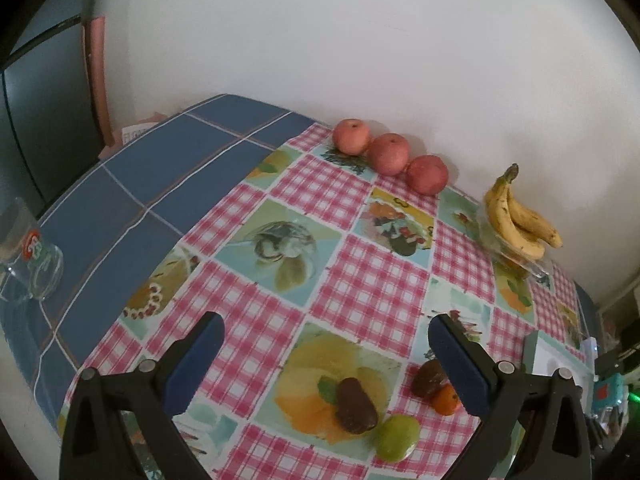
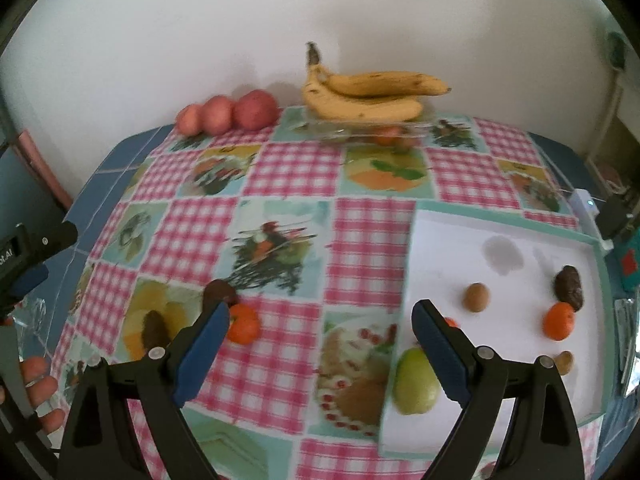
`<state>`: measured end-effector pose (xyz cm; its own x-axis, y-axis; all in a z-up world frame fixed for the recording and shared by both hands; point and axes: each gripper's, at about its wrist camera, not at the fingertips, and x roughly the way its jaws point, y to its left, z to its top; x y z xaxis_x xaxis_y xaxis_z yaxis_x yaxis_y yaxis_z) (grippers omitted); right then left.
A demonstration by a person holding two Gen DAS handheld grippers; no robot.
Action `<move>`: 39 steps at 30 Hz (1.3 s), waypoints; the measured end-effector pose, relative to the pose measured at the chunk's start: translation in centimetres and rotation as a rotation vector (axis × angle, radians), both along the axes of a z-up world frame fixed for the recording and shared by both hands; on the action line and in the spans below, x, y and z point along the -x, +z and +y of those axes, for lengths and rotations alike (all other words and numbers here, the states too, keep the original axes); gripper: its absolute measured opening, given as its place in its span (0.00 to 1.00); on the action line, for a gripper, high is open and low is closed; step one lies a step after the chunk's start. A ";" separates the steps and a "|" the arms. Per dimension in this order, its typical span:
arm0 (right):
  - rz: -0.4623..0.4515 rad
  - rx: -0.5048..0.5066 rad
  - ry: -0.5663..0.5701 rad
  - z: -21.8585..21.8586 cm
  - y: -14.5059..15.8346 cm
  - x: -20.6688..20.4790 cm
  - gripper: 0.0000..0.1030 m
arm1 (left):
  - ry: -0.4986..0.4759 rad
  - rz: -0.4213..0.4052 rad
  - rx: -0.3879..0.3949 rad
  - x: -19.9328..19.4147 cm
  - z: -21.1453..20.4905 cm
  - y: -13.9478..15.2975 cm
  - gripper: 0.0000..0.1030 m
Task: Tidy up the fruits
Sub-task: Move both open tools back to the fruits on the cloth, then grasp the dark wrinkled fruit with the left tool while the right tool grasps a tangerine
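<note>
A: Do you read any lettering?
B: You get a red-and-white logo on the glass mug (image 1: 30, 258), letters illegible. Printed paper (image 1: 134, 133) behind the table: blurred. Nothing else legible.

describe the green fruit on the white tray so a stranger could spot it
Find the white tray on the table's right side. At its near left corner lies the green fruit, the largest piece there and the only green one; its neighbours are orange or brown.
</note>
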<state>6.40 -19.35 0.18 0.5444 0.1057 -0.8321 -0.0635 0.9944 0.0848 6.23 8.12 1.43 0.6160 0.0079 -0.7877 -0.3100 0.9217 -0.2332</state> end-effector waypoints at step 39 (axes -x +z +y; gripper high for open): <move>0.215 0.141 0.146 6.0 -9.6 -1.3 0.90 | -0.104 0.389 0.154 -1.8 -3.3 -10.4 0.74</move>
